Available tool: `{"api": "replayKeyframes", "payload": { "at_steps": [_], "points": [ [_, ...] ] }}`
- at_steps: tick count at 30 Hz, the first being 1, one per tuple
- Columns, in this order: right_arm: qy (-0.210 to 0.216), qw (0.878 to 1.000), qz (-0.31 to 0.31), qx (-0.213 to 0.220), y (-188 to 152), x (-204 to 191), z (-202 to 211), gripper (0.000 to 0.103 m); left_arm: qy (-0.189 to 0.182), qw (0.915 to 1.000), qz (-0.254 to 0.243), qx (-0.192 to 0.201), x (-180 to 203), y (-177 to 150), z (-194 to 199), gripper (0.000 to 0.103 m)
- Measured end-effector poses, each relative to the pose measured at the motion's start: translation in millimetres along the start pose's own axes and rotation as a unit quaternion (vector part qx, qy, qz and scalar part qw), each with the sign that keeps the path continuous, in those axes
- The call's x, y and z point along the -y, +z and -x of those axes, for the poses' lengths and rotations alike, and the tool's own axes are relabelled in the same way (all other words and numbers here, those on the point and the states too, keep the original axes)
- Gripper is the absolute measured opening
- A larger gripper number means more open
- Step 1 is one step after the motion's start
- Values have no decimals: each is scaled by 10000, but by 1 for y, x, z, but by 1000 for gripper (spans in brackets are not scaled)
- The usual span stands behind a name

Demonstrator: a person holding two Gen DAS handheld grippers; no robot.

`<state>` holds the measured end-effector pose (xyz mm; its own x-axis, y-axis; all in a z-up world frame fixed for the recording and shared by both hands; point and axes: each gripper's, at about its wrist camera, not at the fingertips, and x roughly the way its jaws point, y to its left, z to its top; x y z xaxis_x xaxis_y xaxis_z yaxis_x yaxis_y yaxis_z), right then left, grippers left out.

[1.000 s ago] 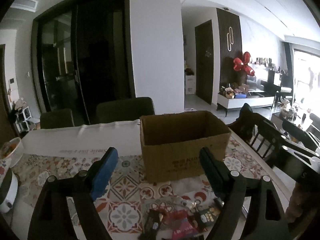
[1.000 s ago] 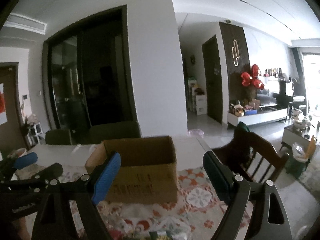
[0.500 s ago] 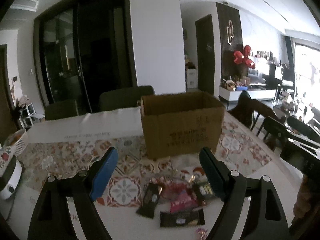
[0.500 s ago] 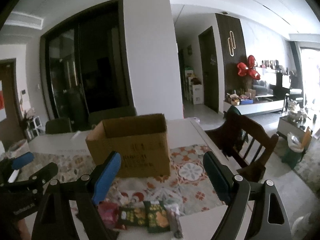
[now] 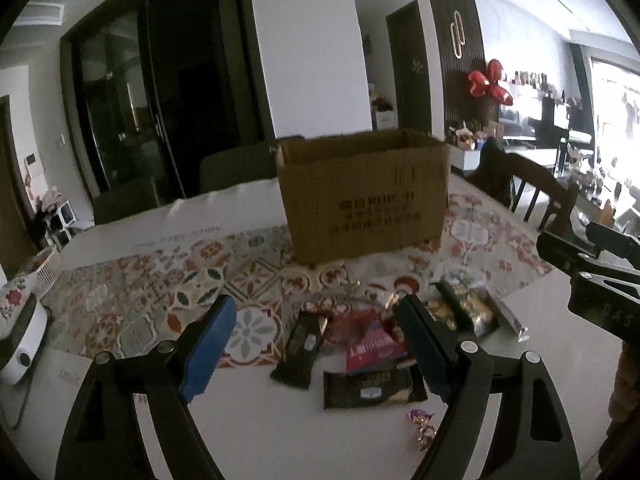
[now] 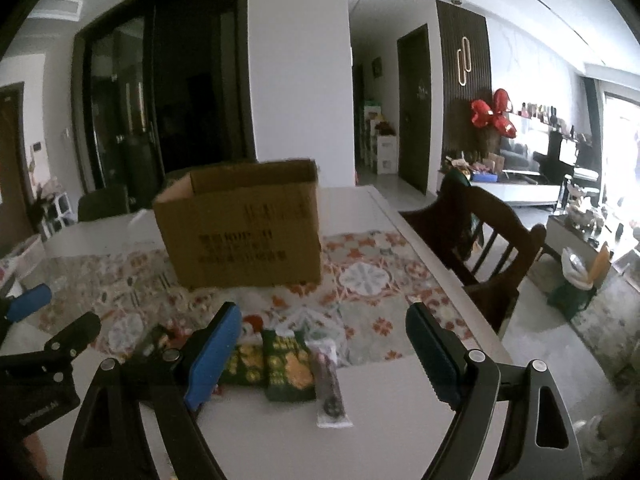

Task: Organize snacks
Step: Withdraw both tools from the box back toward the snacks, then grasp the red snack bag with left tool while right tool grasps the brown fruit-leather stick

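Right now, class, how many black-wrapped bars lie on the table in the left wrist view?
2. The slanted black bar lies left of the pink packet; the flat black bar lies nearer the camera. The left claw may hide more.

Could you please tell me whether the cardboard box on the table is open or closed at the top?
Open. The cardboard box stands upright with no flaps over its top; its inner back wall shows. Its contents cannot be seen.

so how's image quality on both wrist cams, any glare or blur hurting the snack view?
Left wrist view: the bright window at right blows out; the brown cardboard box and the dark snack packets look dim, box print soft. Right wrist view: same window glare, green snack packets blurred. Both: strong fisheye bending, black vignette corners.
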<state>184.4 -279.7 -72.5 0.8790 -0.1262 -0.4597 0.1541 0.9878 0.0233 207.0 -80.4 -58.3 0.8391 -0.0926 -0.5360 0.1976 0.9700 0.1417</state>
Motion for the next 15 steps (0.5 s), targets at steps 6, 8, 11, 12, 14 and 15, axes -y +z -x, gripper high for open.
{"api": "replayKeyframes", "payload": {
  "at_steps": [6,8,11,12,14,15],
  "points": [
    [-38,9993,-54,-374,-15,6,-15,84,3,9997,-2,-258,6,-10,-18,82],
    [-45,9985,-98,-534,-21,9,-24,81,-6,9992,36,-386,8,-13,-28,81],
    [-31,9972,-193,-718,-26,12,-38,78,-62,9982,109,-591,9,-16,-44,79],
    [-29,9969,-217,-758,-27,13,-41,77,-88,9977,139,-656,9,-16,-49,78],
    [-3,9961,-249,-847,-29,13,-49,74,-113,9968,181,-771,10,-17,-59,76],
    [13,9958,-259,-883,-30,13,-53,73,-131,9964,205,-809,10,-17,-63,75]
  ]
}}
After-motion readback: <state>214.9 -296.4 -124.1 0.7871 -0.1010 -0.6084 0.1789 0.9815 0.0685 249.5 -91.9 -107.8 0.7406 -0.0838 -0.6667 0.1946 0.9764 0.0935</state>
